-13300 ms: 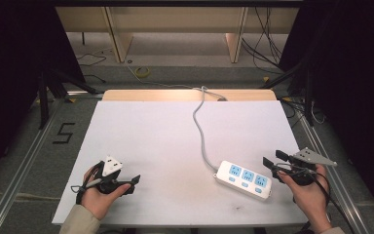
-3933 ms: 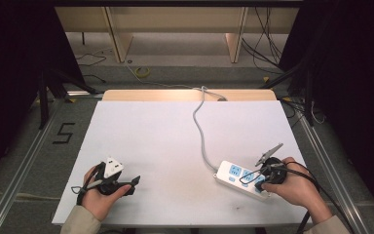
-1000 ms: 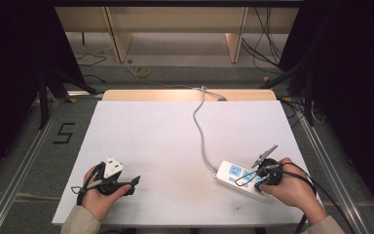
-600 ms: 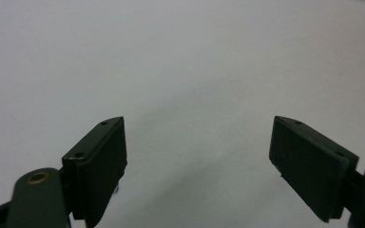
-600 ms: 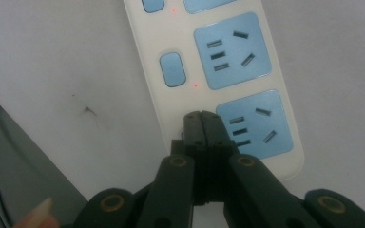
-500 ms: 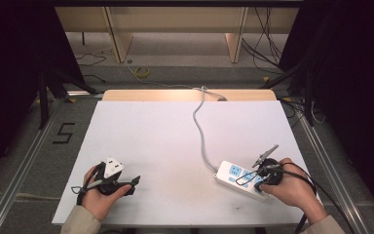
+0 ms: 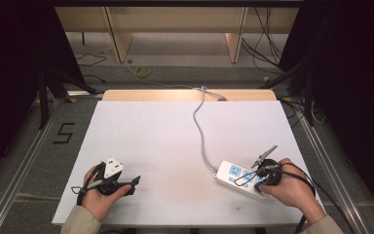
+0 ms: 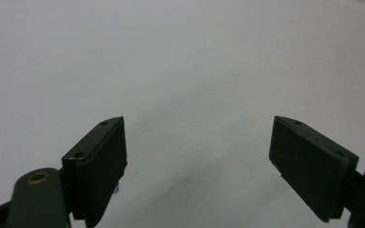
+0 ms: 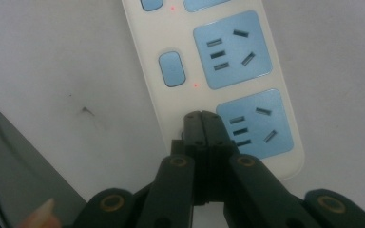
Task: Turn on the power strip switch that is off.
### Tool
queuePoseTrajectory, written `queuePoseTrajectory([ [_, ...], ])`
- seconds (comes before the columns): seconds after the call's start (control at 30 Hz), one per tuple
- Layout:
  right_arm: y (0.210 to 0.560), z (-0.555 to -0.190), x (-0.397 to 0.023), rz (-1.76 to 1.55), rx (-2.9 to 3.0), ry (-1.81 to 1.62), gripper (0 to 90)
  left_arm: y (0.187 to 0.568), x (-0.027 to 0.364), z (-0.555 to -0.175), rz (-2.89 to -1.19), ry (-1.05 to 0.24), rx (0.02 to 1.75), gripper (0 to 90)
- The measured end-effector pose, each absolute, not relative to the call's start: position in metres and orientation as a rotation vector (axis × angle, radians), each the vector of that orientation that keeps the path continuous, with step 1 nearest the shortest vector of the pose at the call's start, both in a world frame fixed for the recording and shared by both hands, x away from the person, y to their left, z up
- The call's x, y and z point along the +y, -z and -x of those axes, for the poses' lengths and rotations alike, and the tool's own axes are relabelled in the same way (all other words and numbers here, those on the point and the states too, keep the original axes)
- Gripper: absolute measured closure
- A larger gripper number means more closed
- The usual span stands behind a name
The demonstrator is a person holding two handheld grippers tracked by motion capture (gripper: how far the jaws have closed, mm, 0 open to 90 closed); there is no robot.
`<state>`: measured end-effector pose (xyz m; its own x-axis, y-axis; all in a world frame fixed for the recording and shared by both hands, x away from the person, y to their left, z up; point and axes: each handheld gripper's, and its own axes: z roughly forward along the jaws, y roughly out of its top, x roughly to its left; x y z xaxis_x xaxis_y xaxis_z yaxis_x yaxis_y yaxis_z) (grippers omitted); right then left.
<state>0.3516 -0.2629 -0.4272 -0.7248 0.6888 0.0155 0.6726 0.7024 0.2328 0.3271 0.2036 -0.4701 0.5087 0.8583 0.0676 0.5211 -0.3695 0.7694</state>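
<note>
Since the earliest frame the right gripper (image 9: 203, 116) has come in from the desk's right edge onto the power strip (image 7: 241, 179); over the last second neither hand has shifted. Its jaws are pressed fully together, holding nothing, tips down on the strip's near end where that socket's switch should be, though the tips hide it. The blue switch (image 9: 171, 69) of the middle socket is clear, small red lights (image 9: 195, 85) glow beside it. The strip lies near the front right corner of the desk (image 7: 165, 131), its grey cord (image 7: 200, 126) running to the back edge. Likely step: pressing the near switch. Push straight down with closed tips, stay off the socket face (image 9: 254, 124), and keep the strip from sliding. Left gripper (image 8: 197, 161) rests wide apart and empty near the front left corner. Nothing blocks the press.
</note>
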Motion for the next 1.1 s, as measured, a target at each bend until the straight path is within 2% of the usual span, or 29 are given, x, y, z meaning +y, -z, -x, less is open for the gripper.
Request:
queuePoseTrajectory([
  [1.1, 0.4275, -0.3523, -0.267, -1.154, 2.828, -0.388, 90.0, 0.4707, 0.2036, -0.3277, -2.051, -0.613, 1.122, 19.8],
])
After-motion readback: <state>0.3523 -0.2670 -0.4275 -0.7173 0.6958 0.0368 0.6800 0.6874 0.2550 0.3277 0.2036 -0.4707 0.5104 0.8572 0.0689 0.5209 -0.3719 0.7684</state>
